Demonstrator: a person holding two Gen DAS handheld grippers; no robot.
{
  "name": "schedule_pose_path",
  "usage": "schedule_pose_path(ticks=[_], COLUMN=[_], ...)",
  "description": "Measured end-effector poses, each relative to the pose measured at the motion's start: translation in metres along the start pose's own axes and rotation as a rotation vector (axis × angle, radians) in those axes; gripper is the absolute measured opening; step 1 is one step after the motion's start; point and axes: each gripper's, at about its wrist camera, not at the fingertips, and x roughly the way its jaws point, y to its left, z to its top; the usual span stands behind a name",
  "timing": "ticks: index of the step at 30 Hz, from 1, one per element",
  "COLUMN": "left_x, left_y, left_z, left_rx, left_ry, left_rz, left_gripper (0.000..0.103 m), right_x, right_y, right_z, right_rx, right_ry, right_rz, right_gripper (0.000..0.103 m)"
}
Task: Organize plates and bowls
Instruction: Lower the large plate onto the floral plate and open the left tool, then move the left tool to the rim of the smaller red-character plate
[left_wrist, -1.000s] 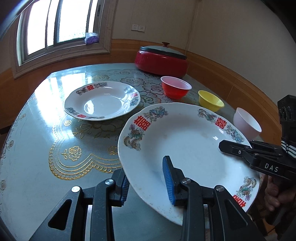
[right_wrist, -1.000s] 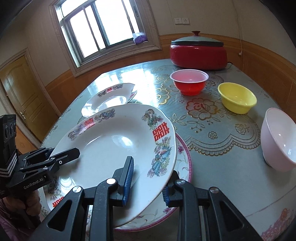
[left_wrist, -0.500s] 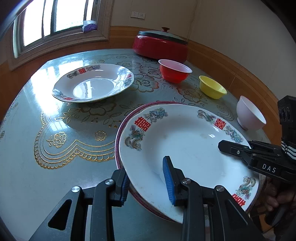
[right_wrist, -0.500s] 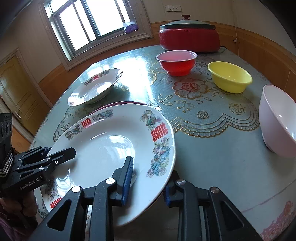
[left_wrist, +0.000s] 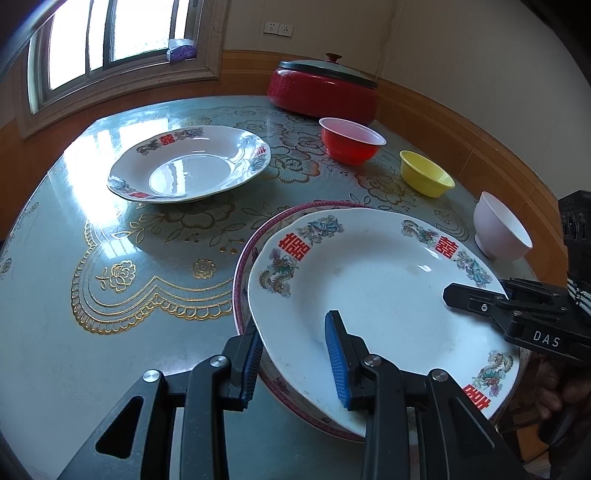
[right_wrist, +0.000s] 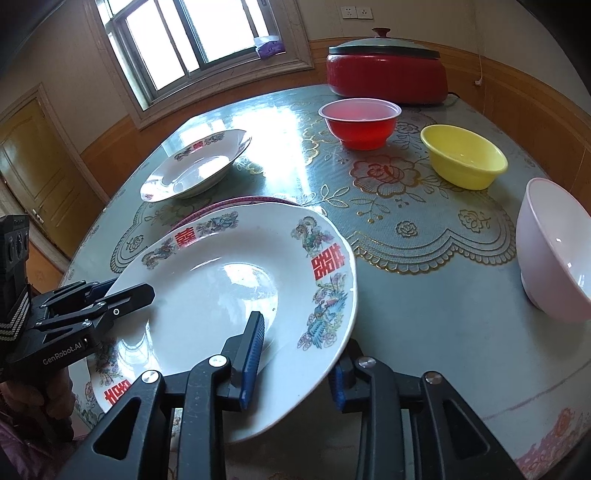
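A white plate (left_wrist: 369, 280) (right_wrist: 207, 280) with red characters and dragon prints lies on top of a pink-rimmed plate (left_wrist: 240, 266) (right_wrist: 229, 203) near the table's front edge. My left gripper (left_wrist: 293, 326) (right_wrist: 110, 299) is shut on its near rim, one pad above and one below. My right gripper (right_wrist: 301, 332) (left_wrist: 465, 291) straddles the opposite rim. Its jaws are opening with the rim still between them, and the pads no longer seem to press. A second white plate (left_wrist: 188, 170) (right_wrist: 195, 166) of the same pattern sits farther back.
A red bowl (left_wrist: 351, 140) (right_wrist: 360, 122), a yellow bowl (left_wrist: 426, 177) (right_wrist: 463, 155) and a pale pink bowl (left_wrist: 502, 232) (right_wrist: 554, 251) stand in a row on the right. A lidded red pot (left_wrist: 321, 92) (right_wrist: 384, 74) is at the back. A hand (left_wrist: 554, 391) grips the right tool.
The white plate, held raised by both grippers, came down onto the pink-rimmed plate. The right jaws have spread slightly; the left ones have not.
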Motion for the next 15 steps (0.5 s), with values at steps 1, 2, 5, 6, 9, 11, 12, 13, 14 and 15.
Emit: schedule_pose_path(ticks=[1,2,5,6,9,11,12,13,14,15], left_x=[0.000,0.000,-0.002,-0.002,-0.003,-0.003,-0.004,-0.005,-0.006,-0.006], left_y=[0.000,-0.001,0.000,0.000,-0.001,-0.001,0.000,0.000,0.001,0.001], left_z=[0.000,0.000,0.000,-0.001,-0.002,-0.003,-0.003,-0.002,-0.002,-0.003], left_rx=[0.001,0.001,-0.001,-0.001,0.008,0.006,0.006,0.006,0.005,0.005], left_ry=[0.000,0.000,-0.004,-0.006,-0.006,-0.008,-0.013,-0.018,-0.022,-0.022], left_rz=[0.002,0.004,0.004,0.003,0.014,0.015,0.017,0.025,0.026,0.025], left_gripper=[0.034,0.034,0.034,0.034,0.033,0.033,0.033,0.033,0.033,0.033], right_x=[0.000,-0.001,-0.004,-0.005,-0.008,-0.011,-0.014,-0.017,-0.019,-0.018], right_y=[0.001,0.003,0.002,0.001,-0.002,-0.011,-0.016,-0.019,-0.021,-0.022], right_z=[0.000,0.000,0.000,0.000,-0.002,-0.004,-0.005,-0.004,-0.003,-0.002], right_rx=[-0.012,-0.021,-0.025,-0.027,-0.047,-0.031,-0.012,0.002,0.008,0.009], right_ry=[0.004,0.009,0.015,0.016,0.039,0.035,0.024,0.012,0.000,-0.005], right_rz=[-0.003,-0.005,0.000,0.004,-0.056,-0.065,-0.055,-0.049,-0.047,-0.049], right_gripper=[0.034,0.035,0.035,0.035,0.038,0.038,0.038,0.038,0.038,0.038])
